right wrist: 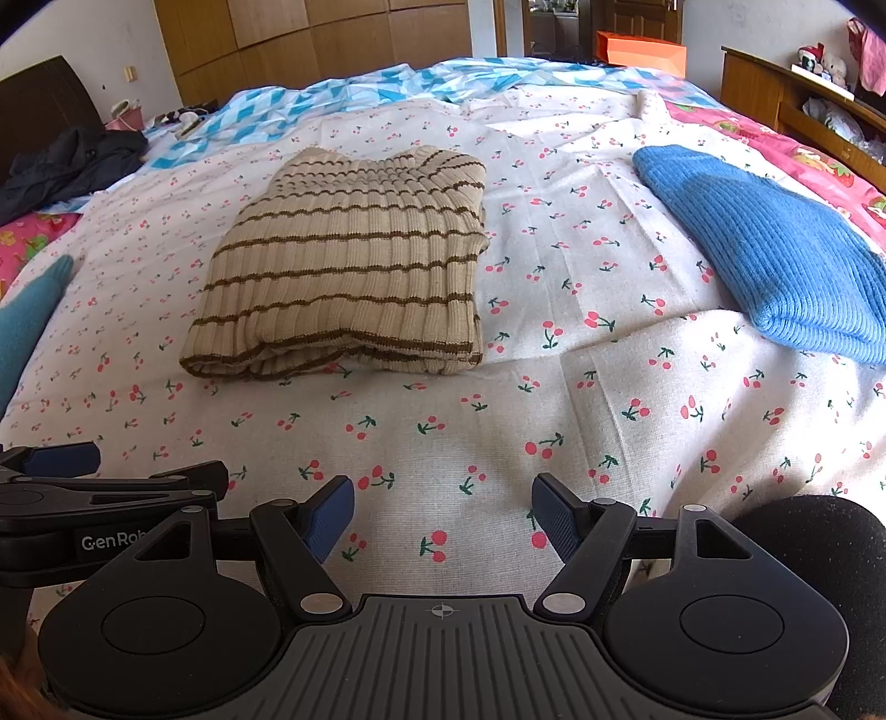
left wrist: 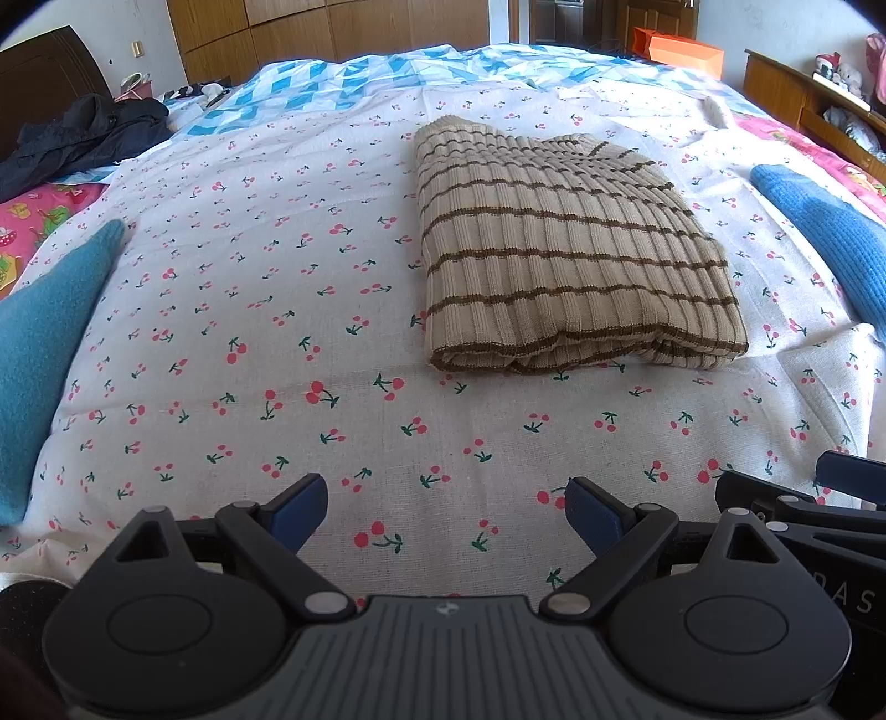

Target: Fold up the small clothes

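A beige knit garment with brown stripes [left wrist: 570, 255] lies folded into a neat rectangle on the cherry-print sheet [left wrist: 266, 332]; it also shows in the right wrist view [right wrist: 349, 277]. My left gripper [left wrist: 446, 512] is open and empty, low over the sheet, well short of the garment's near edge. My right gripper [right wrist: 443, 515] is open and empty beside it, also near the front of the bed. Each gripper shows at the edge of the other's view.
A folded blue knit [right wrist: 769, 249] lies to the right and a teal garment [left wrist: 39, 354] to the left. A dark jacket [left wrist: 77, 138] is heaped at the far left. Wooden wardrobes, an orange box [left wrist: 681, 52] and a shelf stand behind the bed.
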{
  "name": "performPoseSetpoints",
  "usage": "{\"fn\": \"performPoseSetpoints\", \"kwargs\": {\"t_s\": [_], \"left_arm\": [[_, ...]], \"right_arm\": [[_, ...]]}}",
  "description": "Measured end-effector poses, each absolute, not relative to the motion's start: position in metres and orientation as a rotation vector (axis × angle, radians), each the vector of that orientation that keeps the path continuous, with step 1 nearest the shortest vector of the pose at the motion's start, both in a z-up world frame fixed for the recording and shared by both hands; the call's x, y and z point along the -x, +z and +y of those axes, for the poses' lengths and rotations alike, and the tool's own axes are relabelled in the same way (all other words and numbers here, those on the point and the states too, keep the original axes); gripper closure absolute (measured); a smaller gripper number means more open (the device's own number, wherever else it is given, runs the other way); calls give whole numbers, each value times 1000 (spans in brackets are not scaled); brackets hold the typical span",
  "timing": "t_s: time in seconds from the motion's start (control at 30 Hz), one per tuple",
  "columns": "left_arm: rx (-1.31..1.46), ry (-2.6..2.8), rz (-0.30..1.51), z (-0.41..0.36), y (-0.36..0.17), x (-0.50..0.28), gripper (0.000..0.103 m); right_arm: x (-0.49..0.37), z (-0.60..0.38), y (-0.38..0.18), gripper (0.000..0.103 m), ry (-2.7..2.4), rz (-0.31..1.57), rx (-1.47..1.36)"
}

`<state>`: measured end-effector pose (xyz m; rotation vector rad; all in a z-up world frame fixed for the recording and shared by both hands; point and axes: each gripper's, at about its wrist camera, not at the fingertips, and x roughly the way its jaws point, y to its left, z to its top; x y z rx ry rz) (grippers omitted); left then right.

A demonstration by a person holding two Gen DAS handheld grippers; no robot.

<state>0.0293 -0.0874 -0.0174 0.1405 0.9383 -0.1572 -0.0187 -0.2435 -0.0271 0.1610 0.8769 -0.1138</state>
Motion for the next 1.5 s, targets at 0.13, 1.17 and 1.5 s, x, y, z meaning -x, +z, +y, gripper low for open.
{"fn": "performPoseSetpoints", "kwargs": {"t_s": [0.13,1.17,1.5], "left_arm": [[-142,-156,939,-88,-18,-30,6],[-144,-162,945,-89,-18,-30,7],[-143,-163,946,-89,-18,-31,7]], "right_arm": [[19,-243,-27,31,-114,879,-162],[19,-242,-27,31,-121,879,-164],[18,-243,-27,31,-121,878,-163]]}}
